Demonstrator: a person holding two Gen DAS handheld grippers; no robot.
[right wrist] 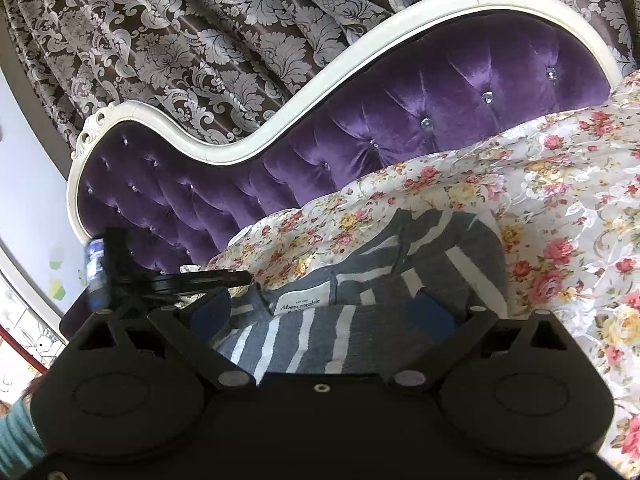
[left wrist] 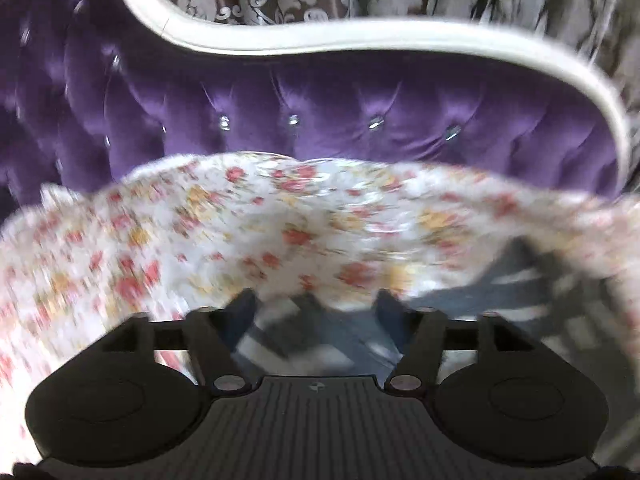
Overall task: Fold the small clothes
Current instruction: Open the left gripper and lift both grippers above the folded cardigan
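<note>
Behind floral bedspread (right wrist: 560, 208): purple tufted headboard (right wrist: 440, 92), damask curtains (right wrist: 200, 40).

One striped garment (right wrist: 404, 276); two grippers (right wrist: 324, 312)

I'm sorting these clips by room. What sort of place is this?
Most likely a bedroom: a tufted purple headboard with a white frame, a floral bedspread where the striped garment lies, and heavy damask curtains behind.
</note>
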